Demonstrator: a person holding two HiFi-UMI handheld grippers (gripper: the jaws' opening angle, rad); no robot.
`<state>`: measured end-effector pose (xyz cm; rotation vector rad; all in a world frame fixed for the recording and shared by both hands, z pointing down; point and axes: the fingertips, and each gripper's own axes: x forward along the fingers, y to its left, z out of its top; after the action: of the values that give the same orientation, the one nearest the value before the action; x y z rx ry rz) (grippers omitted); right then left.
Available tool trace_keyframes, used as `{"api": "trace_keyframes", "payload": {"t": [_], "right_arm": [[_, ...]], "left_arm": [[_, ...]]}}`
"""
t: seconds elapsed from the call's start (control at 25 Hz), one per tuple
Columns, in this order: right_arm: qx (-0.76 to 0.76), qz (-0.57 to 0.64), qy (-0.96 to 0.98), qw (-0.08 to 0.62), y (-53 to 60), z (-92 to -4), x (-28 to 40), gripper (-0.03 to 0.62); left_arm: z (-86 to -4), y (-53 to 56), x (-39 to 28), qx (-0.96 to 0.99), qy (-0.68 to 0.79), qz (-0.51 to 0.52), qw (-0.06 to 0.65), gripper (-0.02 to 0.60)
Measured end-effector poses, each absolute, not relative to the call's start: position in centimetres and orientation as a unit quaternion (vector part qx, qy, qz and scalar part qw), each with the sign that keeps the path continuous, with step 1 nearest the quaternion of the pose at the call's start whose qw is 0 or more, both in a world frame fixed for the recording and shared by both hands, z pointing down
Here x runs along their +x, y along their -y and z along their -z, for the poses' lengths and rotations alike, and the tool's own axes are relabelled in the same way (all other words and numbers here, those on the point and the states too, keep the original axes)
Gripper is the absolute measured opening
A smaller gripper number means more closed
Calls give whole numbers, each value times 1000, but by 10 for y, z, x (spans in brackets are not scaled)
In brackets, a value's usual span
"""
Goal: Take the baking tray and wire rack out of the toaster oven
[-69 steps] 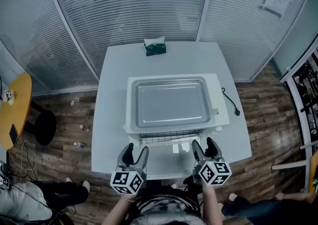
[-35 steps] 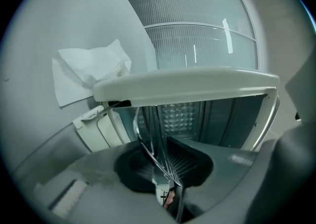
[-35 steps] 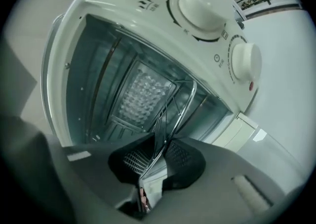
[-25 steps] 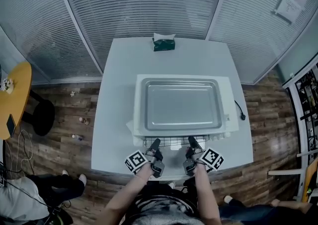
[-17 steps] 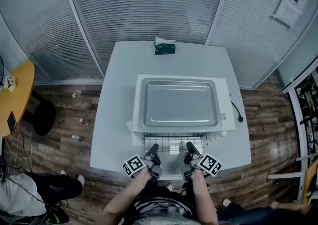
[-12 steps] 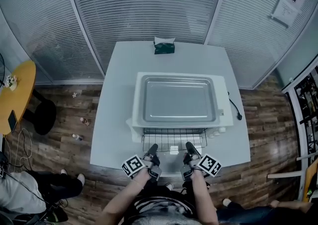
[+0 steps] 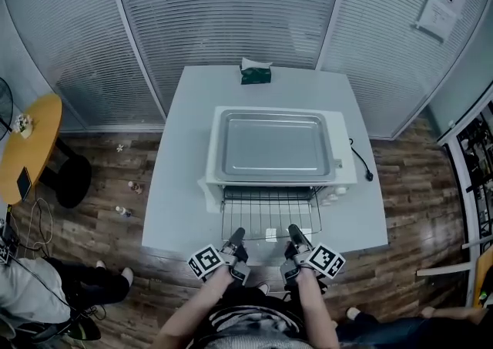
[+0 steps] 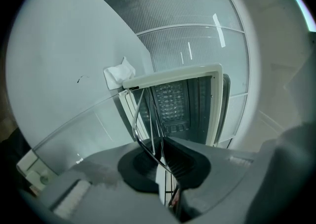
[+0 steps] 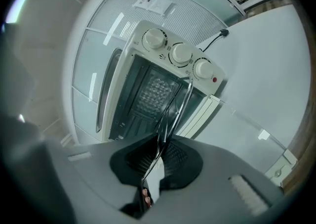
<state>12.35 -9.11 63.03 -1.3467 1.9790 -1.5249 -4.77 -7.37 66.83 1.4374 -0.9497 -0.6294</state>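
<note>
Out came the rack (image 7: 269,213) since a second ago: then only a thin strip of wire showed at the oven's (image 7: 346,147) mouth, and now most of its grid lay bare at lower centre of the head view, above the open door. Both grippers had drawn back toward the bottom edge with it.

The left gripper (image 7: 236,236) was clenched on the rack's front wire near its left corner, and the right gripper (image 7: 293,233) was clenched on the same wire near the right corner. In the left gripper view the wire (image 8: 143,119) ran straight into the closed jaws of that gripper (image 8: 159,154), and the right gripper view showed the same for the other gripper (image 9: 160,156).

I judged the rack nearly free, its back edge just inside the opening. The tray (image 7: 269,145) lay flat on the oven's top, at mid frame, so that half of the job looked done.

By my count there was one oven, one tray, one rack, two grippers, three knobs (image 9: 180,54) on the oven's front, and one tissue box (image 7: 256,72) at the table's (image 7: 177,186) far edge.
</note>
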Motion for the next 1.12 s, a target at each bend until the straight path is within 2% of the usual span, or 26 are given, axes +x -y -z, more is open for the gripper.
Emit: {"api": "trace_keyframes", "payload": {"t": [0.4, 0.84, 1.0, 1.12], "right_arm": [[-460, 535, -690, 163, 44, -620, 128, 14], [-448, 554, -674, 197, -6, -593, 124, 11], [-443, 554, -674, 206, -19, -578, 123, 11], [-395, 505, -730, 238, -19, -541, 113, 11]], "left_arm": [[-656, 28, -44, 636, 404, 271, 599, 14], [-614, -15, -49, 674, 396, 275, 560, 15], [-583, -24, -53, 710, 396, 274, 514, 14], [-565, -34, -58, 731, 398, 266, 487, 17]]}}
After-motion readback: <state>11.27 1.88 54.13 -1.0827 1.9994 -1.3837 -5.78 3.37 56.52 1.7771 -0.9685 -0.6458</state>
